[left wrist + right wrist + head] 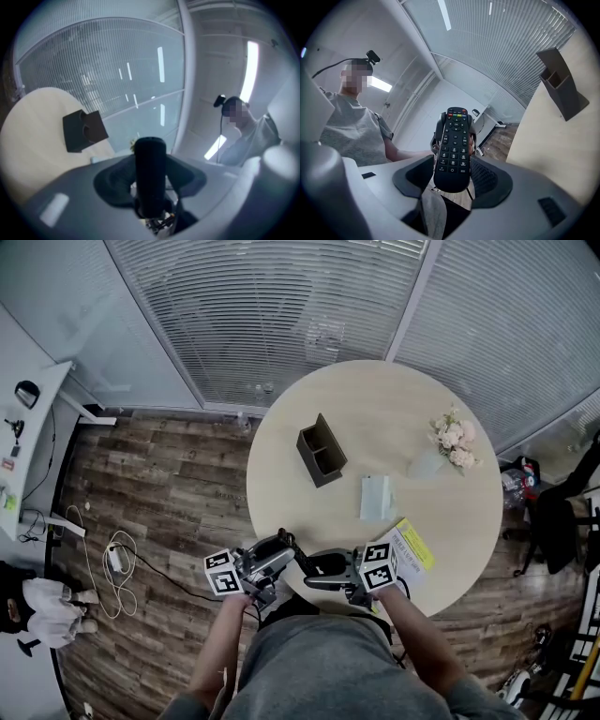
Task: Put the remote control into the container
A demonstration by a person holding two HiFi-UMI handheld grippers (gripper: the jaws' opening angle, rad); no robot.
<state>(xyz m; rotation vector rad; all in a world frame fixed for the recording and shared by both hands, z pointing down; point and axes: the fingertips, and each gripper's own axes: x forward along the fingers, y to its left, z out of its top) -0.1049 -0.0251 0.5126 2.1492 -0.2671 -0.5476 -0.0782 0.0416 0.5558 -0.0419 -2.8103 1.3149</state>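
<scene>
Black, oblong plastic remote control (452, 152): held in the air at the near edge of the table, between the two grippers, which face each other. Button face toward the right gripper view: a row of small coloured keys at the top end, a round direction ring under it, then rows of small dark keys with pale markings; lower end rounded. The left gripper view shows the back: plain, matte, no keys, rounded top. Left gripper (150, 183): clenched on the remote control, dark pads tight against both long edges; in the right gripper view its tips clasp the upper part. Right gripper (452, 180): pads flank the lower half with no gap seen, read as gripping it too. Jaw bodies smooth grey plastic, pads dark; the right gripper's pads show fine ribbing. Dark grey-brown rectangular container (321, 450): stiff thin walls, two open compartments side by side, standing on the table well apart from the remote control, nearer the far side. Round table (450, 521): pale, matte, wood-look top. Also on it: a flat pale bluish rectangular sheet (375, 497), a small bunch of pale pink flowers (455, 440), and a white booklet with a yellow band (410, 547) just beside the right gripper. Dark wood-plank floor (169, 484).
</scene>
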